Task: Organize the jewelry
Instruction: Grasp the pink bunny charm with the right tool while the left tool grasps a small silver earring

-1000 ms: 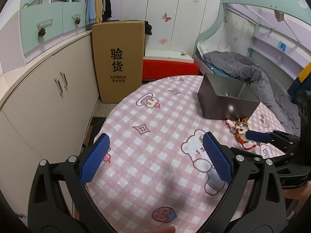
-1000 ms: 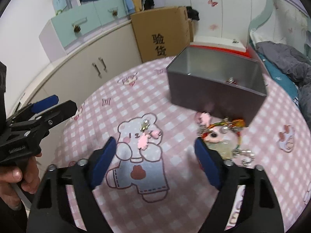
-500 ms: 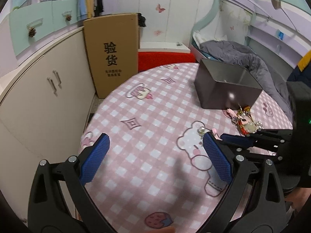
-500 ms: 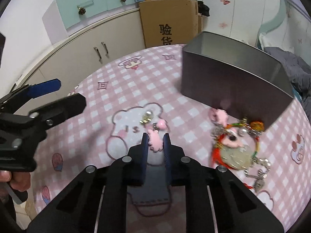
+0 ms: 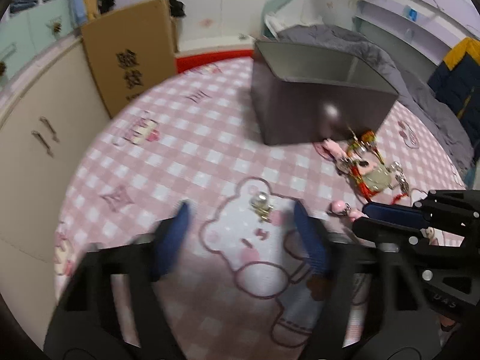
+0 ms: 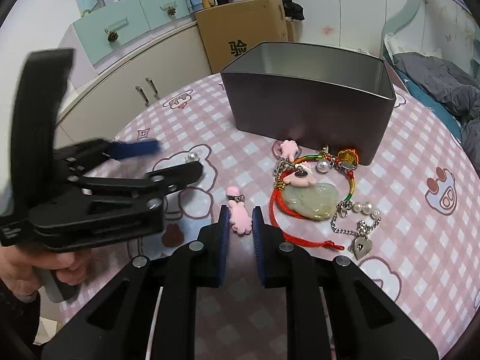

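Starting at your left, your left gripper (image 5: pixel 240 225) has just been closing but stands open, the pearl earring (image 5: pixel 261 207) lying between its blue fingers, untouched. Your right gripper (image 6: pixel 239 225) is clenched on the pink charm (image 6: pixel 238 214), near the grey tin (image 6: pixel 309 102).

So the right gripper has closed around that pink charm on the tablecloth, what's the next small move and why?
Probably lift the right gripper straight up a little, then carry the pink charm toward the open grey tin. Its jaws sit close around the charm, which appears to lie on the tablecloth still, and the tin stands just behind the remaining jewelry pile.
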Demonstrator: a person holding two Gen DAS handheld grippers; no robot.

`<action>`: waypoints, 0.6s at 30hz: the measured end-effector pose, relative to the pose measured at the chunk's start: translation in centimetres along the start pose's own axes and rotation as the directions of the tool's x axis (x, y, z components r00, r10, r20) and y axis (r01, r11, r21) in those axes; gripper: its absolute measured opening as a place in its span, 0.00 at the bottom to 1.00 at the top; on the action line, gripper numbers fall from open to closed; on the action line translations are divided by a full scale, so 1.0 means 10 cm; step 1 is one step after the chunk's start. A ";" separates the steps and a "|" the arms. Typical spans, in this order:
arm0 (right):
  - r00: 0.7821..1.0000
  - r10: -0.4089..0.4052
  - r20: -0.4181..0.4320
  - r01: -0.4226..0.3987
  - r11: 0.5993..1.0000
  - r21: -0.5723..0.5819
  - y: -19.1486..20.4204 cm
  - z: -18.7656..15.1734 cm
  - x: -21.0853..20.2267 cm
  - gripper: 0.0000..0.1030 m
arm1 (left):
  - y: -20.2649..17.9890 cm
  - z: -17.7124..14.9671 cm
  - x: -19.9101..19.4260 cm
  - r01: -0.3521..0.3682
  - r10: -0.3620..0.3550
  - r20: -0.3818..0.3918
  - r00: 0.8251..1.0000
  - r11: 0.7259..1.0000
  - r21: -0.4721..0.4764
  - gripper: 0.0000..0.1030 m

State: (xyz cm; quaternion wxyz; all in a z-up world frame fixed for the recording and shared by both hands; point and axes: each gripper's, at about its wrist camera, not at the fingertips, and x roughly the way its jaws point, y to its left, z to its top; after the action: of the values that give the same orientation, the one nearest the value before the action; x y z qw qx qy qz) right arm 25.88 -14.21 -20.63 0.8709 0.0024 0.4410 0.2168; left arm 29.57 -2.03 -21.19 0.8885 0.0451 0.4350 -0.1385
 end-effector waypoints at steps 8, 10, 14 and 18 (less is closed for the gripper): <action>0.999 0.036 0.037 -0.036 0.999 -0.004 0.00 0.04 -0.21 0.14 | 0.04 -0.02 -0.09 0.095 -0.095 0.010 0.995 0.995 0.002 0.13; 0.998 0.041 0.051 -0.041 0.999 -0.005 0.00 0.07 -0.27 0.14 | 0.05 -0.04 -0.14 0.107 -0.107 0.019 0.994 0.994 0.001 0.13; 0.995 0.045 0.087 -0.045 0.999 -0.003 -0.01 0.14 -0.43 0.14 | 0.07 -0.02 -0.28 0.118 -0.118 0.049 0.992 0.993 -0.012 0.13; 0.989 0.038 0.143 -0.037 0.999 -0.009 -0.05 0.27 -0.67 0.14 | 0.11 0.07 -0.50 0.128 -0.126 0.099 0.987 0.992 -0.015 0.13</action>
State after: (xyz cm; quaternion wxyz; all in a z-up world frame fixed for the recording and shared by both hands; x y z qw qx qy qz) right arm 24.68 -16.69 -13.95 0.8962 0.0233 0.3764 0.2337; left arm 27.48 -0.06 -16.88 0.8986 0.0012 0.3943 -0.1923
